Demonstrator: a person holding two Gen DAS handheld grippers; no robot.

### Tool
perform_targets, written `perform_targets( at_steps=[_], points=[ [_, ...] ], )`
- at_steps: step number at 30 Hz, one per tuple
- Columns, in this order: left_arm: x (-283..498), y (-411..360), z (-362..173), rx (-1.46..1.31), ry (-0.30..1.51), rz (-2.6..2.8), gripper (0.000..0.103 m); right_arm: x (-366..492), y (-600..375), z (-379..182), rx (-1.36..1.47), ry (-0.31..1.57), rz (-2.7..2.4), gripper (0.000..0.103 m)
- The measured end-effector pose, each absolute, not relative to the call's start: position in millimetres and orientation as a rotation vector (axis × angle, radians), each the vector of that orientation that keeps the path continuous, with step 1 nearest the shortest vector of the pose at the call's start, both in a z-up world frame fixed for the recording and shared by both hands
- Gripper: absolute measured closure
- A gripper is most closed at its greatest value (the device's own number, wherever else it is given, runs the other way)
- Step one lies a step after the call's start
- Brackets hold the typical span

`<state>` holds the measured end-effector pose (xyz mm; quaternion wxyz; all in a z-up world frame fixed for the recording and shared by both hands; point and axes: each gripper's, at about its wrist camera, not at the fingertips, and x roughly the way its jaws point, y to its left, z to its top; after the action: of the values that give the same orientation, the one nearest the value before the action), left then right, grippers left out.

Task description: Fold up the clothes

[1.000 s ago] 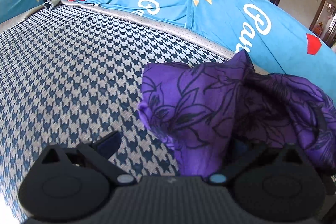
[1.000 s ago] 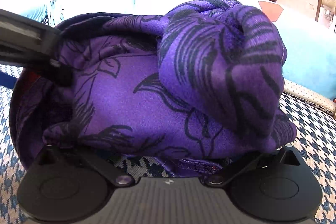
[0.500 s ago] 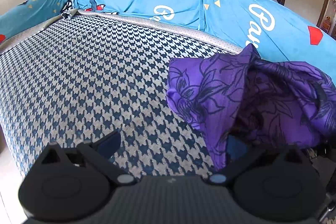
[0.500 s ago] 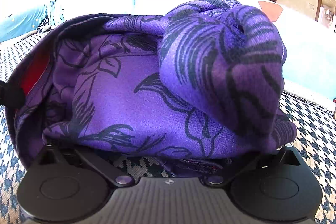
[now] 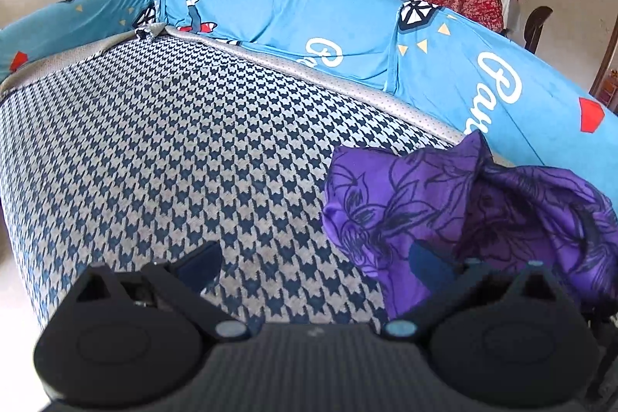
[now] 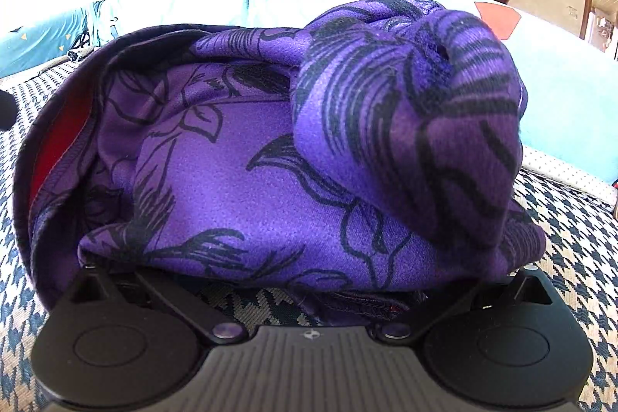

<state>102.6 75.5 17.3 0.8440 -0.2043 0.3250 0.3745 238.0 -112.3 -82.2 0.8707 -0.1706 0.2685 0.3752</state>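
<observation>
Left gripper: jaws stood wide apart, nothing between them. Its right finger sat against the near-left edge of the purple garment, cloth draped just over the tip but not pinched. Its left finger hung over bare cushion.

Right gripper: fingers buried under the purple garment, so I couldn't tell whether it was clamped on cloth or open. The linkage arms looked spread, which hints at open, but that's a guess.

The garment was a bunched heap, not flat and not squared. It had a rolled lump on its right side, a dark hem with red lining showing on its left. It sat on the houndstooth cushion, with the blue printed backrest cover just behind it.

Step, as I judged it: a lumpy bundle fits either a heap being sorted out for folding or a rough fold being gathered up. The frames didn't settle which.

Any next move needed a confirmed edge or corner. The left finger was closest to one, at the garment's near-left flap. The wad was thick and slippery-looking, so a shallow pinch could take several layers or slip.
</observation>
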Motion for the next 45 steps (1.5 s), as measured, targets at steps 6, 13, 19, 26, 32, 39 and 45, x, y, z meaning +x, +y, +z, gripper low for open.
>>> perform_targets(
  at_steps=[6,13,19,26,32,39,45],
  points=[
    [120.1,66.5,10.4,-0.467,0.728,0.816,0.000,235.3,-100.8,-80.4,-0.357,0.561,0.785,0.000],
    [91.2,39.0,23.0,-0.510,0.659,0.823,0.000,231.7,-84.3,-77.8,-0.356,0.561,0.786,0.000],
    [89.4,27.0,39.1,-0.443,0.614,0.911,0.000,232.4,-77.9,-76.2,-0.356,0.561,0.786,0.000],
    [102.6,24.1,69.3,-0.348,0.479,0.978,0.000,224.1,-92.6,-77.1,-0.357,0.561,0.786,0.000],
    [114.0,28.8,56.3,-0.378,0.564,0.946,0.000,227.9,-87.9,-76.8,-0.357,0.561,0.786,0.000],
    [111.2,37.6,55.9,-0.425,0.581,0.913,0.000,229.5,-86.5,-77.1,-0.356,0.561,0.786,0.000],
    [109.9,44.3,52.2,-0.390,0.613,0.918,0.000,229.6,-87.8,-77.2,-0.357,0.561,0.787,0.000]
  ],
)
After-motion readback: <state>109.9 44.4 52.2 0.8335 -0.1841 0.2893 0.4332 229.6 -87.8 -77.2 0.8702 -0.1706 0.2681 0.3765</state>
